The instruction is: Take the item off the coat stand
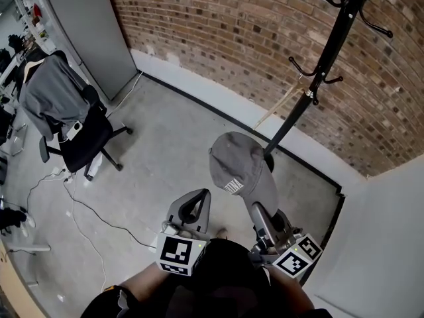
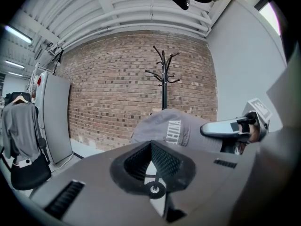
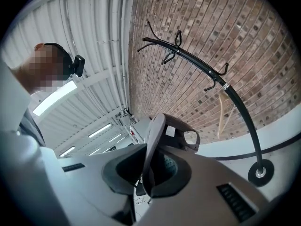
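A grey cap [image 1: 242, 171] with white lettering hangs free in the air, clear of the black coat stand [image 1: 311, 91]. My right gripper [image 1: 260, 214] is shut on the cap's brim [image 3: 151, 145], which stands edge-on between its jaws. The stand's hooks [image 3: 162, 41] are bare and its round base [image 3: 260, 171] rests on the floor by the brick wall. My left gripper [image 1: 197, 201] is just left of the cap, its jaws closed together with nothing between them. From the left gripper view the cap [image 2: 169, 128] hangs just ahead, with the stand [image 2: 163, 79] behind it.
A black office chair with a grey garment over it [image 1: 66, 111] stands at the left, with cables [image 1: 86, 217] trailing over the concrete floor. A grey panel [image 1: 93, 32] leans at the back left. A thin wooden stick [image 1: 278, 108] leans on the brick wall. A white wall [image 1: 377, 244] closes the right side.
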Demonstrator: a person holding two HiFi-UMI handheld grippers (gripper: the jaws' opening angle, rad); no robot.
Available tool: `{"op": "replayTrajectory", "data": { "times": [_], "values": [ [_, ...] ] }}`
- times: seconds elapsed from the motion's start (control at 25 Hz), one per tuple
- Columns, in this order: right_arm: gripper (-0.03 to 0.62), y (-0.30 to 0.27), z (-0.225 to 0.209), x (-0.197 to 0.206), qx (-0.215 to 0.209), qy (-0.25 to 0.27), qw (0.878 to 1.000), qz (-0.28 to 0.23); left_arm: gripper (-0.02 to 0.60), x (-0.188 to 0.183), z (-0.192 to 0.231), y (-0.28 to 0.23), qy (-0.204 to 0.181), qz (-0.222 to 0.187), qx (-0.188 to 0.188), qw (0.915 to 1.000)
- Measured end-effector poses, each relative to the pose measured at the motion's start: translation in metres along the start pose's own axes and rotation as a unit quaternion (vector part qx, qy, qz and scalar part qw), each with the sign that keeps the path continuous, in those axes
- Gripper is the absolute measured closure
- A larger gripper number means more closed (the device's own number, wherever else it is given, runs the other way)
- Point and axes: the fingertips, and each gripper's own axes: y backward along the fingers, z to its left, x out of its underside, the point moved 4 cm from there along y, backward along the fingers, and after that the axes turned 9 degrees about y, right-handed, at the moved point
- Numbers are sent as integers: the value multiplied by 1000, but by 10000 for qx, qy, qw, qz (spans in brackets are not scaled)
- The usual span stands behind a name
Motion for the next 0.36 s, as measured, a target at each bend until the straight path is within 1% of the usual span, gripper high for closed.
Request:
{"op": "replayTrajectory", "data": {
  "times": [0.2,0.36],
  "values": [
    [563,-1,11,0,-45,77,9999,-62,555,-3,4,11,-41,-167,1,9999],
    [563,3,24,7,-72,97,9999,-94,555,4,8,30,-9,-38,-105,9999]
  ]
}}
